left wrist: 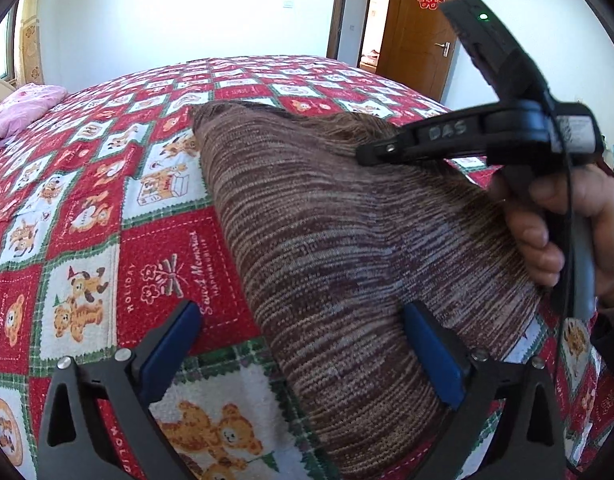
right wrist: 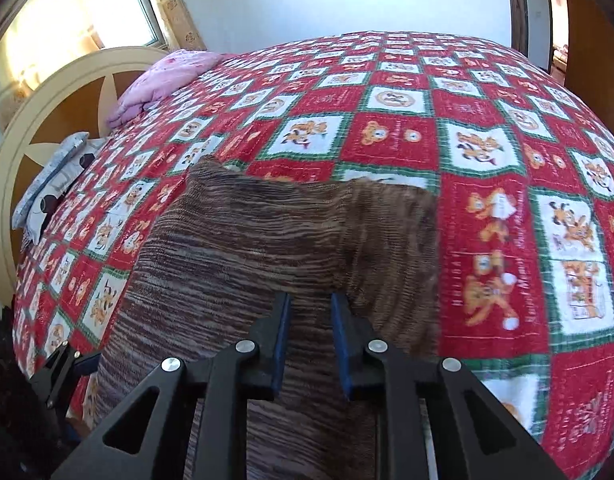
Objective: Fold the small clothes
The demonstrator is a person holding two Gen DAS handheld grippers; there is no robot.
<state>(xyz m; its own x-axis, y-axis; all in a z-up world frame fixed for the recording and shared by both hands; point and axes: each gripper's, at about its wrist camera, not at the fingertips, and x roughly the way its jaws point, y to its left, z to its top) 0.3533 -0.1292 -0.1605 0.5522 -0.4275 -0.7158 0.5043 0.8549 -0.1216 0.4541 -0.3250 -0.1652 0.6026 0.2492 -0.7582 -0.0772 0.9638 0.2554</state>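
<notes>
Brown striped knit garment (left wrist: 347,248) spread on the teddy-bear quilt (left wrist: 87,220), running from 11 o'clock down to 5 o'clock in the left wrist view. Left gripper (left wrist: 303,360) with blue pads wide apart, straddling the near knit edge, not gripping. Right gripper (right wrist: 309,344) narrowly parted, a slim gap showing, over the fabric at 6 o'clock; whether cloth sits pinched inside, cannot tell. Judged soft, light, limp and stretchy, likely to sag and bunch; best pinched at hem corners or a doubled edge.
</notes>
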